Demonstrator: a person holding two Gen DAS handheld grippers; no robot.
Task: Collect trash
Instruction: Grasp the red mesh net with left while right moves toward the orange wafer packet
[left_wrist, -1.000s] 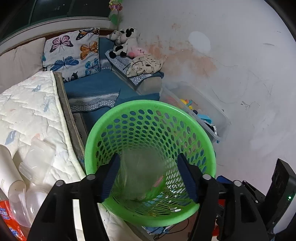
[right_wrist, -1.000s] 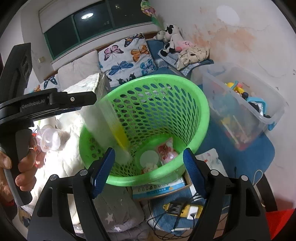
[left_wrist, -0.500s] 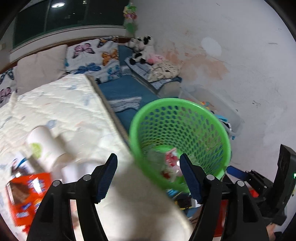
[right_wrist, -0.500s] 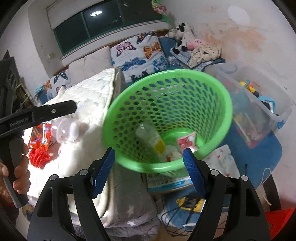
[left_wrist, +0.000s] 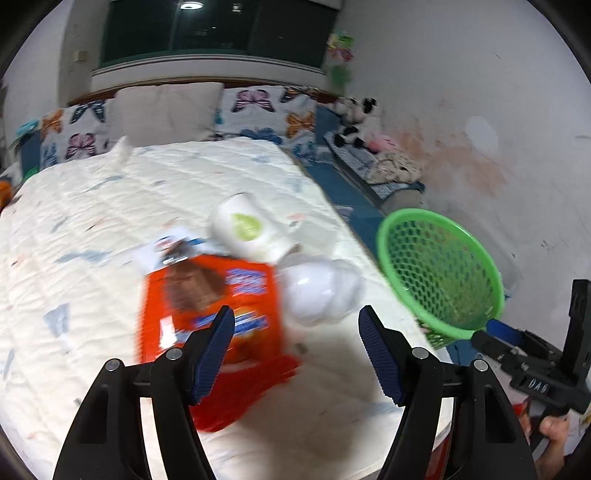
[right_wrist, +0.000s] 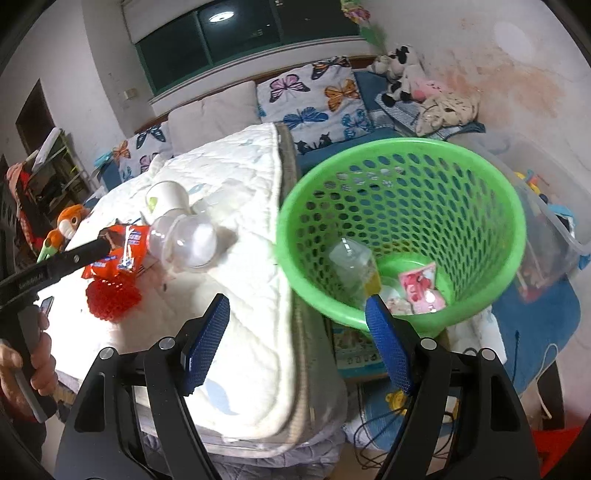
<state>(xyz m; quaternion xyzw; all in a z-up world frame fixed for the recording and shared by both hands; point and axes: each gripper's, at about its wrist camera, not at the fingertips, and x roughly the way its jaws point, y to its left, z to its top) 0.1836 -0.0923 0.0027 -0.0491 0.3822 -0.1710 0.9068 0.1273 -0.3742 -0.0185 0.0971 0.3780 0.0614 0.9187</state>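
A green mesh basket (right_wrist: 402, 229) stands beside the bed and holds a clear bottle (right_wrist: 354, 266) and pink wrappers (right_wrist: 421, 288); it also shows in the left wrist view (left_wrist: 439, 273). On the white mattress (left_wrist: 110, 221) lie an orange snack packet (left_wrist: 210, 302), a clear plastic container (left_wrist: 321, 291), a white cup (left_wrist: 247, 229) and a red mesh net (right_wrist: 112, 295). My left gripper (left_wrist: 295, 350) is open and empty above the packet. My right gripper (right_wrist: 295, 332) is open and empty at the mattress edge, near the basket.
Butterfly pillows (right_wrist: 314, 103) and stuffed toys (right_wrist: 402, 74) line the far side. A clear storage bin (right_wrist: 546, 206) with toys stands right of the basket. Cables and books (right_wrist: 354, 354) lie on the floor below it. The wall (left_wrist: 480, 110) is at the right.
The clear bottle dropped from my left gripper into the basket. My left gripper swung left from over the basket to over the mattress trash. The right gripper drew back slightly.
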